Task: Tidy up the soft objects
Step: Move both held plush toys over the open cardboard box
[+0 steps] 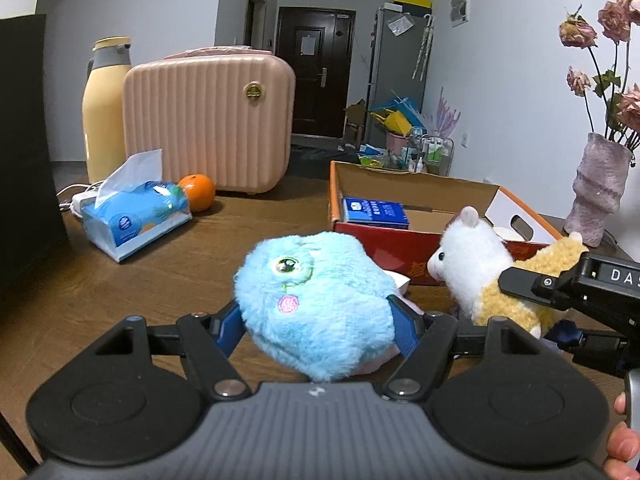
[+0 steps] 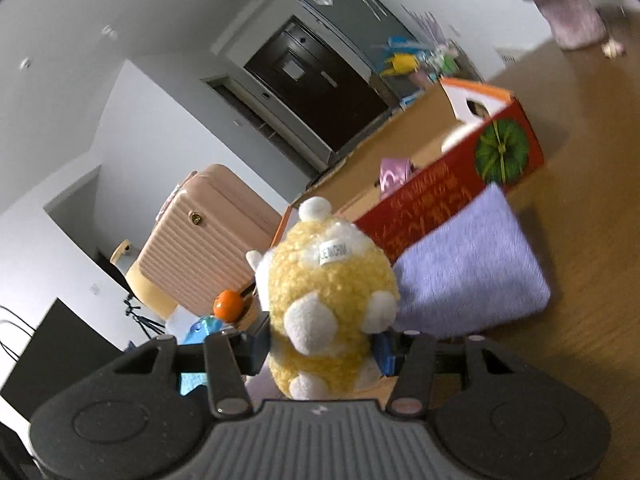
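My left gripper [image 1: 320, 322] is shut on a fluffy blue plush [image 1: 316, 300] with a green eye, its blue pads pressed into both sides above the wooden table. To its right, the right gripper's black body holds a yellow and white plush animal [image 1: 480, 276] in front of the red cardboard box [image 1: 400, 240]. In the right wrist view my right gripper [image 2: 324, 344] is shut on that yellow plush [image 2: 332, 300], seen from behind with a white label. A lilac fuzzy cloth [image 2: 468, 268] lies on the table against the red box [image 2: 440, 196].
A blue tissue pack [image 1: 134, 216], an orange [image 1: 197, 192], a pink ribbed case [image 1: 208, 124] and a yellow flask [image 1: 103, 112] stand at the back left. A blue packet [image 1: 376, 212] lies in the box. A pink vase [image 1: 600, 196] of dried roses stands at the right.
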Available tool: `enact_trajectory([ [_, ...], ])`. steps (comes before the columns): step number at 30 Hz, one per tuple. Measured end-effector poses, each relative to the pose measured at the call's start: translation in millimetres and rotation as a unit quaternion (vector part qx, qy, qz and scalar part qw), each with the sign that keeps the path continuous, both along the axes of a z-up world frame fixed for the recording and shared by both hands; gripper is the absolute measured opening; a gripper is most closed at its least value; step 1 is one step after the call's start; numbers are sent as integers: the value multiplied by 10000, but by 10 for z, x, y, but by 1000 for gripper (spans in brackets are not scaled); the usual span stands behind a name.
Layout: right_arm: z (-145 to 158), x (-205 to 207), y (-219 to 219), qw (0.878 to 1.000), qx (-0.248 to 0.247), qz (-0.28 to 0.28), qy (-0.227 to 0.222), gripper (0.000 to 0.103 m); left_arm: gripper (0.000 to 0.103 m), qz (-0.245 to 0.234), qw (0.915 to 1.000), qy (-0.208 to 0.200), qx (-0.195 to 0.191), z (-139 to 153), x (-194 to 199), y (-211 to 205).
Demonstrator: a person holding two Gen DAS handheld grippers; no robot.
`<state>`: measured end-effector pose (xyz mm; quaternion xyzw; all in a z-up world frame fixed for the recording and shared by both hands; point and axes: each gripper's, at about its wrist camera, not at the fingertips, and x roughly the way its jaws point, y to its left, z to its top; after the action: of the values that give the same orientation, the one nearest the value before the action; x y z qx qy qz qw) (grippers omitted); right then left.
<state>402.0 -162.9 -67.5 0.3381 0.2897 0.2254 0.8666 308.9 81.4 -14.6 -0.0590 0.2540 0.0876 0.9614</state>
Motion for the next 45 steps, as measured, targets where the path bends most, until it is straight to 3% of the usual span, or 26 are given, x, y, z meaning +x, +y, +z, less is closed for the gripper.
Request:
enact_trajectory([
  [12,194,4,-36,9948,-732,-123,-691,50,73,-23,9999,-153,33,85,185,-157],
  [33,371,257,-173,9834,-1110,-300,-1401,50,73,-96,9984,-557,-39,267,605,-412],
  [45,405,554,-251,9787,-1247,-458,-1565,50,73,-154,9971,-740,-131,346,951,-557],
])
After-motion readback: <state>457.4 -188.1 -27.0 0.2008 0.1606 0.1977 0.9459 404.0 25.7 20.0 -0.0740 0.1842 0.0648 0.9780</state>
